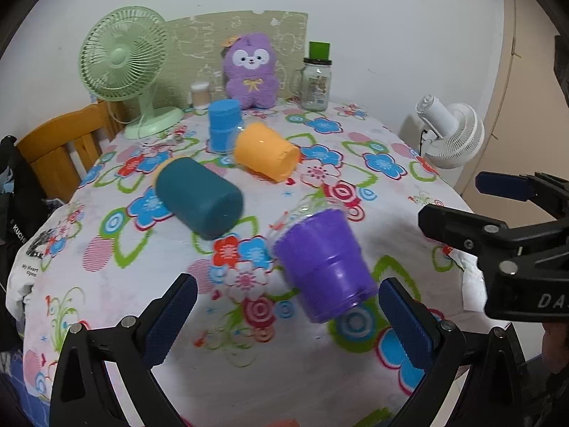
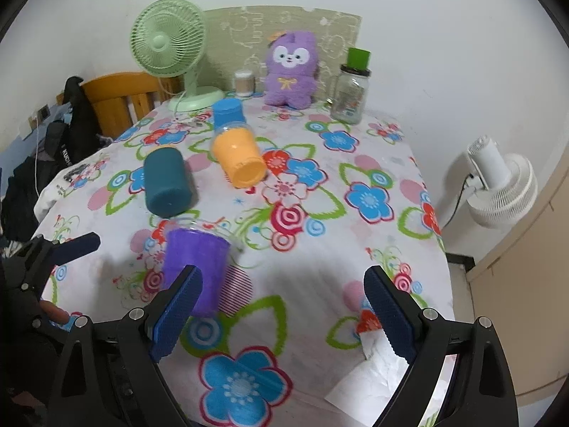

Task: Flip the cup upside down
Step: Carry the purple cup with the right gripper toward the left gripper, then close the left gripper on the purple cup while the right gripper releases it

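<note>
A purple cup lies on its side on the flowered tablecloth, base towards me; it also shows in the right wrist view. My left gripper is open and empty, its fingers just short of the cup. My right gripper is open and empty, to the right of the cup; it also shows in the left wrist view. A teal cup, an orange cup and a blue cup lie or stand further back.
At the back stand a green fan, a purple plush toy, a glass jar with a green lid and a small container. A wooden chair is at the left, a white fan on the right.
</note>
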`<state>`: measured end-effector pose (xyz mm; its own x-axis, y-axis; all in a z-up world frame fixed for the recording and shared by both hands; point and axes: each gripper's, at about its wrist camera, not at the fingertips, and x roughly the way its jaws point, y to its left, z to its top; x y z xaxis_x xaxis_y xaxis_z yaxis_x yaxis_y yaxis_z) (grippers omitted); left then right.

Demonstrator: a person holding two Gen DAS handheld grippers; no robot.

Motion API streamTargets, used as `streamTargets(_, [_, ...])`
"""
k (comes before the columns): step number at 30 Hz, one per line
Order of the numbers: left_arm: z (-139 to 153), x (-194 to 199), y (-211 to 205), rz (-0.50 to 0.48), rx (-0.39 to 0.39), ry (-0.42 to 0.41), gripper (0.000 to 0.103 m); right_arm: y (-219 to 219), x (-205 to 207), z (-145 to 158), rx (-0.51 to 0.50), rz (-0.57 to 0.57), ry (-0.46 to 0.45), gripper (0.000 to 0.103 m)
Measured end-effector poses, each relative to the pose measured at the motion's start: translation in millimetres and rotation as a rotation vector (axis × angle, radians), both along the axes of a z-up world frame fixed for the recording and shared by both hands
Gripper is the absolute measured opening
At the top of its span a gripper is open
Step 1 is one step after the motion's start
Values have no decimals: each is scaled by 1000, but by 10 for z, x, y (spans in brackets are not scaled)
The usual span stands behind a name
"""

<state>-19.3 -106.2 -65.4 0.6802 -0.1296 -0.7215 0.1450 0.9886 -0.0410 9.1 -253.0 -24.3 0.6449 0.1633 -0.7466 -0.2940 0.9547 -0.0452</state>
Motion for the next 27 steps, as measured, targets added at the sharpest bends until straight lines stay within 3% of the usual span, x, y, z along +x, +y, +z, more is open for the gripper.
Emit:
streamTargets(17, [-329, 231, -294, 3, 54, 44, 103, -432, 42, -191, 55, -64, 47, 94])
streamTargets(27, [-433, 282, -285, -6, 36, 76, 82, -473, 66, -242, 63, -68, 62, 94])
